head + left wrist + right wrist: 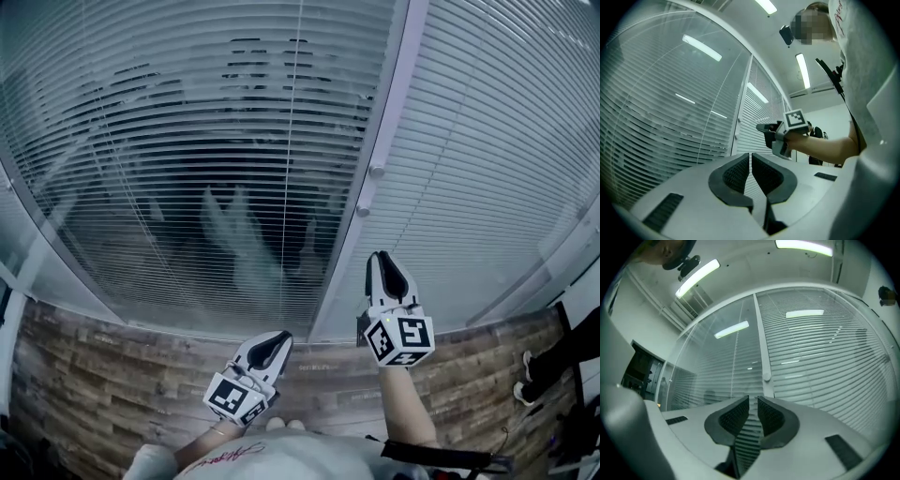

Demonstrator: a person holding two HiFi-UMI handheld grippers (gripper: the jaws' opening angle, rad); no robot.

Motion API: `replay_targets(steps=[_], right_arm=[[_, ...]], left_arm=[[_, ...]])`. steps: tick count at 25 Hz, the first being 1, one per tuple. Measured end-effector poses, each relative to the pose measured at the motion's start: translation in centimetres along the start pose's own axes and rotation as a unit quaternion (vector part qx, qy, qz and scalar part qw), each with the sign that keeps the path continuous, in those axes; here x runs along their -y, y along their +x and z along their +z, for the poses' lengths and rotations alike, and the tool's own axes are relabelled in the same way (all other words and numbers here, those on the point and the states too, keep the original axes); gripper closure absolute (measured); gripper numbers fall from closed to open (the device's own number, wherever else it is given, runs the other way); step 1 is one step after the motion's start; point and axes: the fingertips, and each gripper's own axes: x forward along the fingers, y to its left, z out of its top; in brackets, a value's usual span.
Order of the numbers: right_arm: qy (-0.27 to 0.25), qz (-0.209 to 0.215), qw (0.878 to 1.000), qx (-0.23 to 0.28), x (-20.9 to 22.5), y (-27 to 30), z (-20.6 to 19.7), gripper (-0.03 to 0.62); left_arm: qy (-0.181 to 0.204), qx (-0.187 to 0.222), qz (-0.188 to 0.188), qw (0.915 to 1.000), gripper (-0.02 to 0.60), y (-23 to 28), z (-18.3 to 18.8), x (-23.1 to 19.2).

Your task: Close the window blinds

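Two panes of horizontal blinds sit behind glass. The left blind (206,141) has its slats partly open, with dark showing between them; the right blind (497,159) looks pale and closed. On the white post (394,103) between them are two small round knobs (377,170) (363,210). My right gripper (383,255) points up at the post just below the lower knob, jaws nearly together and empty. In the right gripper view a knob (767,377) lies straight ahead of the jaws (753,399). My left gripper (281,336) hangs lower and to the left, shut and empty (750,157).
A wood-plank floor (112,375) runs along the base of the glass. At the right edge another person's dark legs and shoes (530,375) stand near a white frame. Ceiling strip lights (804,244) reflect in the glass.
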Motion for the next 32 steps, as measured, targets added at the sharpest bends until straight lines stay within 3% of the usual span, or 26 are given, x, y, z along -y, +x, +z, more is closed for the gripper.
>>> replay_targets(steps=[2,3,10,18,26,28,32], right_arm=[[-0.003,0.009,1.000,0.011,0.6,2.5,1.6,0.463],[-0.006,0.009,1.000,0.015,0.7,3.5,2.2,0.450],[-0.052,-0.020,0.998,0.023,2.3,9.6,7.5,0.434],[-0.029,-0.034,0.999,-0.003,3.7,13.0,6.5,0.431],[-0.068,-0.074,0.995,0.007,4.6,14.4,7.4,0.459],[-0.088,-0.073,0.993,0.005,4.5,14.5,7.4,0.459],[-0.183,-0.075,0.980,0.004,4.0,14.6,7.9,0.462]], left_arm=[[-0.001,-0.002,0.004,1.0000,0.552,-0.4,-0.7,-0.1],[-0.002,-0.002,0.007,1.0000,0.552,-0.9,-1.0,-0.1],[0.012,0.005,0.027,0.9995,0.552,-2.2,1.2,-1.0],[0.016,0.001,0.038,0.9991,0.552,-3.2,1.5,-1.1],[0.022,-0.007,0.034,0.9991,0.552,-2.3,1.6,-1.3],[0.025,-0.007,0.034,0.9991,0.552,-2.3,1.6,-1.4],[0.022,-0.009,0.037,0.9990,0.552,-2.1,1.9,-1.5]])
